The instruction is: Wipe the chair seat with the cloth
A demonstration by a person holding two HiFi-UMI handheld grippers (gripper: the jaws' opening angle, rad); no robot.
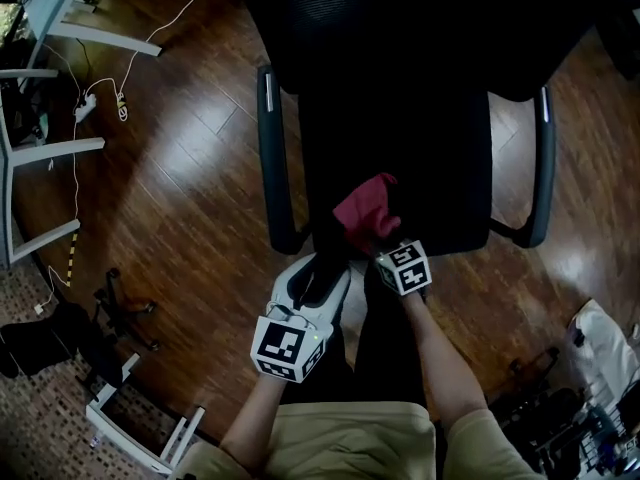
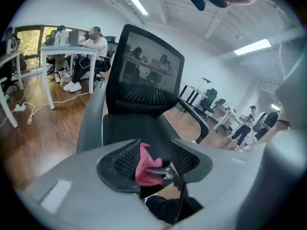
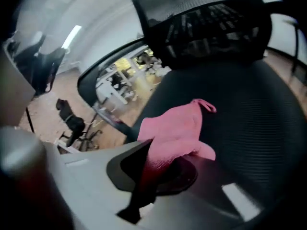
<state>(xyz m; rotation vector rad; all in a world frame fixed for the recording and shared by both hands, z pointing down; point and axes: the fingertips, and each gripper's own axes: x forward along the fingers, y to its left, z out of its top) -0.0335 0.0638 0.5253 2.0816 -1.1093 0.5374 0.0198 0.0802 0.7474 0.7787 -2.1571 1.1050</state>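
Softness governs how the cloth will handle. It looks like a light, limp rag that bunches and folds, catches a little on mesh and cannot break. My judgement is that a pinch on one gathered edge suffices, with the loose part left to drag flat.

It lies crumpled at the front edge of the chair seat, near the middle, with one corner sticking up toward the backrest. The right gripper has its jaws clamped on the near edge of the cloth, and the fabric bulges out beyond them. The left gripper sits just beside it at the seat's front left, jaws slightly parted with nothing between them; the cloth shows only beyond the gap.

The person's forearms reach forward side by side, each gripper tilted downward toward the seat, marker cubes facing up. A lower wrist would likely press more fabric onto the seat
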